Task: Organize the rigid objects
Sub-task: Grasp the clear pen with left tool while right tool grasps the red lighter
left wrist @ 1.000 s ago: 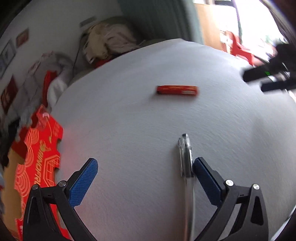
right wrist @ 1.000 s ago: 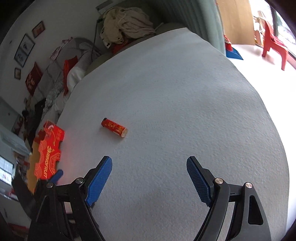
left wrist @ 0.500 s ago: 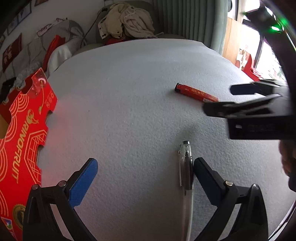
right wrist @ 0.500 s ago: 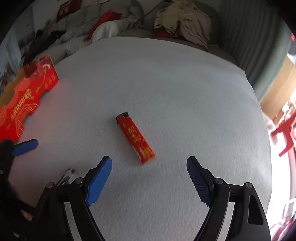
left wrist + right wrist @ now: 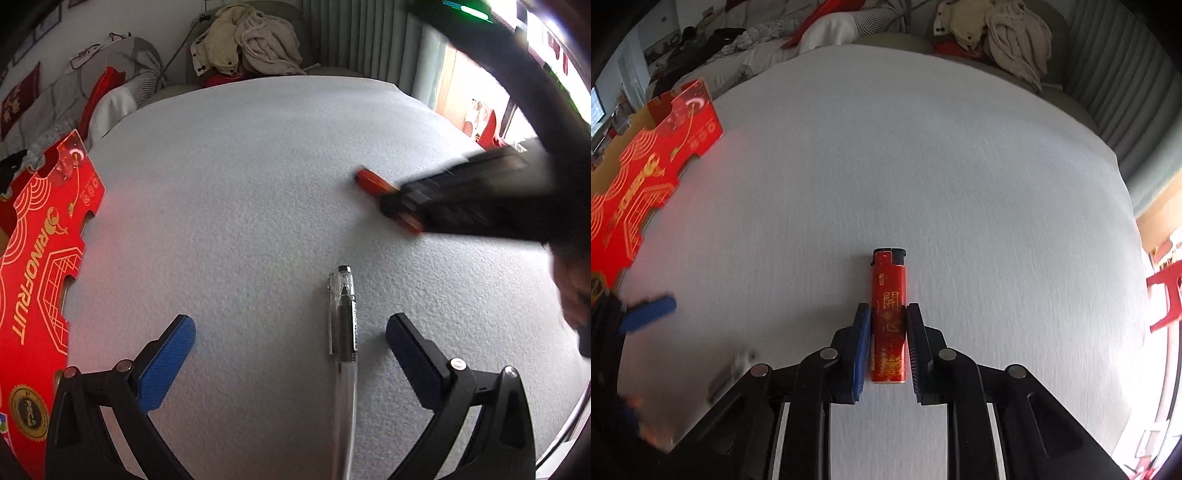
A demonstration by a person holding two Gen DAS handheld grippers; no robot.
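Note:
A red lighter (image 5: 888, 280) with gold characters lies on the white cloth-covered surface (image 5: 923, 166). My right gripper (image 5: 885, 310) is closing on it, and both pads press against its sides. In the left wrist view the same lighter (image 5: 371, 181) shows at the right under the blurred right gripper (image 5: 400, 208). A clear pen (image 5: 345, 325) with a black core lies lengthwise between the fingers of my open left gripper (image 5: 291, 328), closer to the right finger and touching neither. One blue finger (image 5: 646, 308) of the left gripper shows at the left edge of the right wrist view.
A red printed cardboard box (image 5: 40, 236) sits at the left edge of the surface. A pile of clothes (image 5: 247, 40) lies beyond the far edge, with bedding to its left. A red chair (image 5: 1167, 295) stands off the right side.
My right gripper swung over the lighter, lined up along it and closed on it. The left gripper rolled a little, so the pen now lies between its fingers instead of against the right one.

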